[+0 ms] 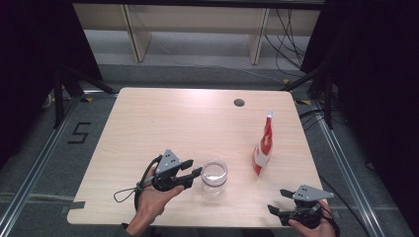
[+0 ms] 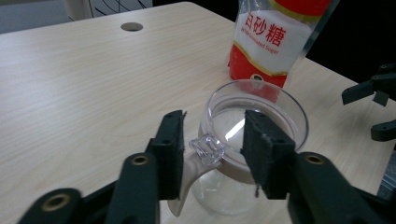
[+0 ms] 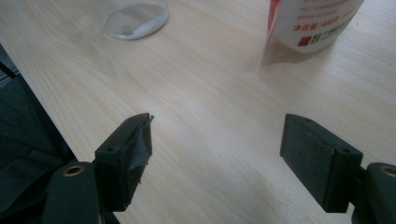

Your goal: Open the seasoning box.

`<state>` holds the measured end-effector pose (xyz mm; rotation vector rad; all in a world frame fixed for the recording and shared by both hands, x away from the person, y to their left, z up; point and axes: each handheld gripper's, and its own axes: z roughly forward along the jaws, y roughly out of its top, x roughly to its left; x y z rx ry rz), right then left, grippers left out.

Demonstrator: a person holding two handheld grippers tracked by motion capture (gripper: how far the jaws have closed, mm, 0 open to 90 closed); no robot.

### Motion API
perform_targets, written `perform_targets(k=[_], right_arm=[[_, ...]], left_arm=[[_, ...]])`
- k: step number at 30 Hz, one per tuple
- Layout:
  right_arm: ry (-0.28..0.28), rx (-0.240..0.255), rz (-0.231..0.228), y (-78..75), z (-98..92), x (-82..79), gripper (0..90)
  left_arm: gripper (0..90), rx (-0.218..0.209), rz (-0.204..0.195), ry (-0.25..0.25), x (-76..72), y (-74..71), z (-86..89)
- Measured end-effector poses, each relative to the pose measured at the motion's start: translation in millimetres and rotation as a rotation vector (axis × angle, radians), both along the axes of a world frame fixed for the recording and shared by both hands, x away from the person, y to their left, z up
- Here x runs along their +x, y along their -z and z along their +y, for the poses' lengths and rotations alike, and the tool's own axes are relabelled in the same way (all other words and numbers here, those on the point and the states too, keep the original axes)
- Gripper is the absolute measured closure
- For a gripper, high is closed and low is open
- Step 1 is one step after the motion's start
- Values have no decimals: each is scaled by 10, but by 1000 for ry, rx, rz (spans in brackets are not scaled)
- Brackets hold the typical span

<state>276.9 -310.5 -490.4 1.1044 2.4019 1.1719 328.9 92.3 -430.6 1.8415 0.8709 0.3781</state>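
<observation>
Clear jug (image 2: 254, 140) sits upright on the worktop (image 1: 163, 118), near the front edge, about mid-width. Transparent, round, open top, thin rim, small clear handle (image 2: 205, 148) with a squared tab at the top; looks empty bar a pale film on the bottom. Glass or hard plastic, can't tell; either way stiff, smooth, likely slippery and probably light, so squeezing the wall is a poor bet. The handle is the place to take it. Left gripper (image 2: 212, 154) is lined up there: fingers (image 2: 170, 144) partly open, straddling the handle, gaps visible both sides, nothing clamped. Sugar bag (image 1: 263, 145), red and white, stands upright behind and to the right of the jug, apart from it. Right gripper (image 1: 282, 201) rests at the front right corner, fingers wide open over bare worktop, holding nothing.
</observation>
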Motion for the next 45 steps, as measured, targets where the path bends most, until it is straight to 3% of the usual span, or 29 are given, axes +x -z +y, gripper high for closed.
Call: perform_targets(k=[2,5,10,14,17,19,20,25,27,28,31,34,36,40,45], right_arm=[[-42,-5,-18,9,-9,34,258],[-24,-15,-26,6,-6,32,257],[-26,-11,-18,6,-11,29,258],[-35,-1,-17,13,3,37,258],[-41,2,-12,7,18,42,258],[-11,4,9,-2,45,7,258],[-36,-12,-29,6,30,37,258],[-39,-7,-29,9,44,41,257],[-33,10,1,5,70,22,258],[-49,8,-20,12,68,41,258],[-57,18,-9,3,101,32,258],[-85,24,-39,0,133,46,258],[-91,33,-30,-7,153,46,258],[-95,41,-25,-9,198,58,258],[-120,48,-52,-14,265,111,273]], left_arm=[[686,-3,-10,-1,5,2,-4],[770,8,-23,-3,23,1,0],[822,-10,-13,-14,50,21,-6],[844,10,-26,-4,52,23,-19],[852,15,-28,-4,50,23,-25],[859,16,-32,-1,68,28,-18],[859,20,-30,-7,70,27,-14],[861,18,-18,-7,88,54,-27],[861,15,-11,-5,87,71,-36],[861,18,-13,-4,85,77,-41],[860,29,-17,-2,82,97,-52],[860,22,-13,-5,83,112,-46],[858,30,-13,-10,87,117,-38],[852,1,-5,-9,117,134,-31],[850,19,-15,-1,120,127,-37]])
